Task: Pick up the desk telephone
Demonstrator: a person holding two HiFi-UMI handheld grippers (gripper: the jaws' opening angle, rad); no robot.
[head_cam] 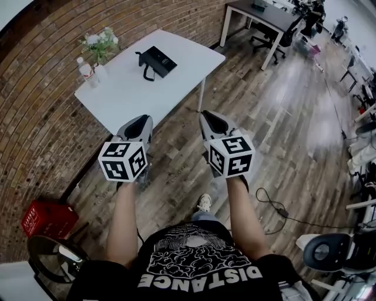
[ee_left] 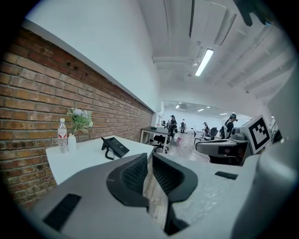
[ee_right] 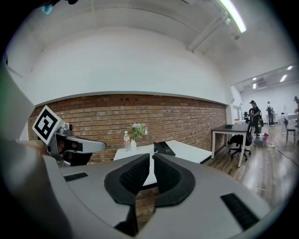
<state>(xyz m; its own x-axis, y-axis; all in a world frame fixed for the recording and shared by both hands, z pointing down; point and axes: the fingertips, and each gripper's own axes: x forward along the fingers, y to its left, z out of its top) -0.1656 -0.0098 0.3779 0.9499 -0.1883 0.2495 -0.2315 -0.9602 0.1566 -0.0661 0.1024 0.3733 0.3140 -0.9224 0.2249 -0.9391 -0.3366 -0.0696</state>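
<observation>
A black desk telephone [head_cam: 157, 61] with a coiled cord lies on a white table [head_cam: 135, 94] against the brick wall. It also shows as a dark wedge in the left gripper view [ee_left: 113, 147] and the right gripper view [ee_right: 164, 148]. My left gripper [head_cam: 143, 120] and right gripper [head_cam: 207, 116] are held side by side above the wooden floor, short of the table's near edge. Both point toward the table. Each is shut with nothing between its jaws. In their own views the left gripper [ee_left: 150, 156] and right gripper [ee_right: 151, 158] show their pads almost together.
A plastic bottle [head_cam: 84, 69] and a small vase of flowers [head_cam: 101, 47] stand at the table's left end. A red crate [head_cam: 48, 218] sits on the floor by the wall. Further desks [head_cam: 258, 14], office chairs and people are at the room's far end. A cable [head_cam: 276, 208] lies on the floor.
</observation>
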